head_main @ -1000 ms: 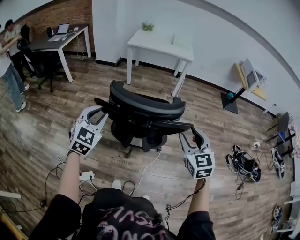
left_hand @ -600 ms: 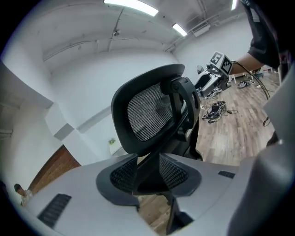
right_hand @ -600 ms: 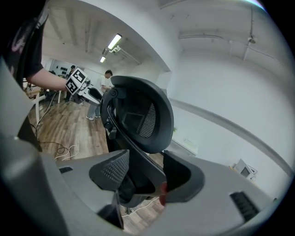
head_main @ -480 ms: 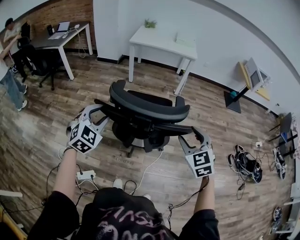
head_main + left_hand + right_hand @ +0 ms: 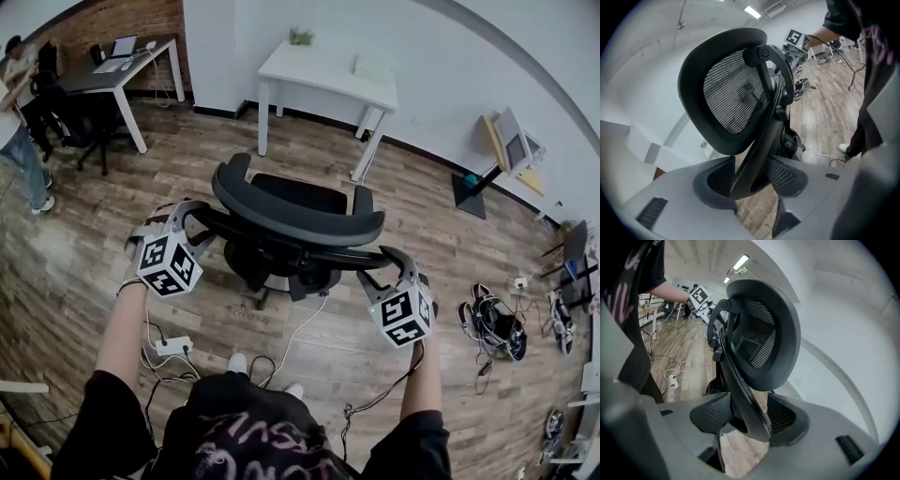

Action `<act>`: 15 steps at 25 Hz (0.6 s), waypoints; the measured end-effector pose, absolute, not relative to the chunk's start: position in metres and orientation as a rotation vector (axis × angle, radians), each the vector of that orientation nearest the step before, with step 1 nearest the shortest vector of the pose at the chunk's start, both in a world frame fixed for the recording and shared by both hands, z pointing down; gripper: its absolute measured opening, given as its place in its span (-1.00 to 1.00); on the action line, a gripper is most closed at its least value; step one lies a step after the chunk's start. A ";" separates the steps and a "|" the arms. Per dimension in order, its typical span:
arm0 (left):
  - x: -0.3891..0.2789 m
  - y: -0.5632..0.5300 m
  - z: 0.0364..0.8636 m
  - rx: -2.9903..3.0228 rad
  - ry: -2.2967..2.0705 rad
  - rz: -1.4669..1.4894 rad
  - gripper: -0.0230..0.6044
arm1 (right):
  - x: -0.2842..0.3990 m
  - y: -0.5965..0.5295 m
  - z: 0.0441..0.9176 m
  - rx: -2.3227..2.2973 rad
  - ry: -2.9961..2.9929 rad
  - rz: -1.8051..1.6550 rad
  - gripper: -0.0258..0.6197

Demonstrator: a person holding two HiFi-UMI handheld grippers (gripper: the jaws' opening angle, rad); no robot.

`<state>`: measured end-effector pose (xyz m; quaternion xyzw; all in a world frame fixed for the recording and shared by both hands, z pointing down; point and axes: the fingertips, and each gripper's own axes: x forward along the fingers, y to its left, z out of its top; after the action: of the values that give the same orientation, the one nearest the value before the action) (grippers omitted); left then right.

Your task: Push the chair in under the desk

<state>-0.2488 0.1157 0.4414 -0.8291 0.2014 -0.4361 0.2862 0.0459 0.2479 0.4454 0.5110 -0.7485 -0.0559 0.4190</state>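
On the wood-plank floor (image 5: pixel 84 244), apart from one white rectangular surface (image 5: pixel 319 73), stands one black mesh-backed chair (image 5: pixel 298 223), one curved frame bar inside each of left tongs (image 5: pixel 178 217) and right tongs (image 5: pixel 389 265), both spread wide, having just been opening.

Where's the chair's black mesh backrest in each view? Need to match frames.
Head view: black oval mesh backrest at centre, seen from above as a curved band.
Left gripper view: upper centre-left, mesh facing the camera.
Right gripper view: upper centre-right, seen from its other side.
Shared landmark: the brown wood plank floor.
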 end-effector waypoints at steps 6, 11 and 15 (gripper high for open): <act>-0.246 0.106 0.453 -2.150 0.420 -1.260 -0.22 | 0.052 0.241 0.456 1.160 -1.825 -0.150 -0.14; -0.247 0.097 0.464 -2.072 0.330 -1.340 -0.22 | 0.053 0.234 0.465 1.082 -1.779 -0.160 -0.14; -0.245 0.095 0.474 -2.057 0.264 -1.381 -0.22 | 0.056 0.234 0.478 1.014 -1.737 -0.167 -0.15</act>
<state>-0.2449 0.0948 0.4739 -0.7823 0.1003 -0.5253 0.3193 0.0560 0.2336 0.4780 0.4252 -0.7283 -0.0701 0.5328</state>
